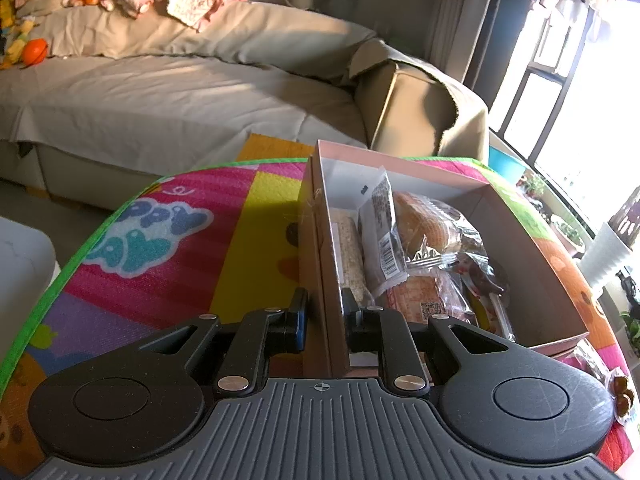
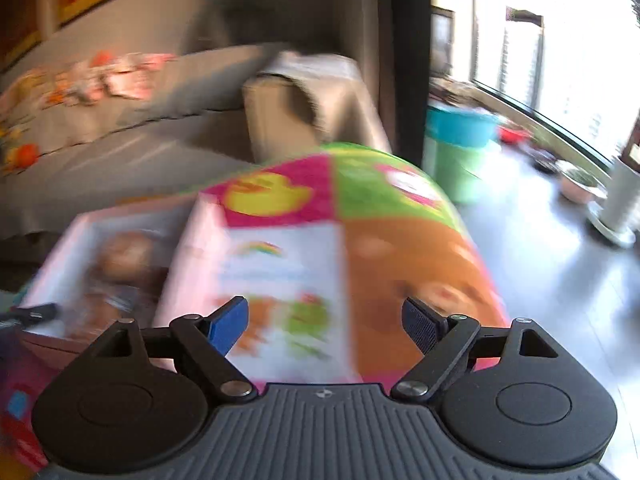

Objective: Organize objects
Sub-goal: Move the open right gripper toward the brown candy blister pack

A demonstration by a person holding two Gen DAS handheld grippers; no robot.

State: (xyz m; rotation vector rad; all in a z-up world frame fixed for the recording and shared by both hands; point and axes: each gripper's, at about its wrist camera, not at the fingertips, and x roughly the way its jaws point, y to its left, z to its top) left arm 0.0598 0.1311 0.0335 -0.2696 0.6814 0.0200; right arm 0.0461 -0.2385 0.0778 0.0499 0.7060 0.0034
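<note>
A pink cardboard box [image 1: 532, 248] lies on a colourful play mat [image 1: 160, 240]. It holds several wrapped snacks [image 1: 420, 252]. My left gripper [image 1: 325, 310] is shut on the box's left wall, one finger outside and one inside. In the blurred right wrist view the box [image 2: 60, 256] is at the left. My right gripper [image 2: 326, 320] is open and empty above the mat [image 2: 420, 272], to the right of the box. The left gripper's tip [image 2: 36, 312] shows at the box's near left edge.
A grey sofa [image 1: 180, 92] with clothes and toys stands behind the mat. A wrapped snack [image 1: 620, 392] lies on the mat right of the box. A teal bucket [image 2: 460, 128], plant pots and a white stand [image 2: 620, 200] are on the floor by the window.
</note>
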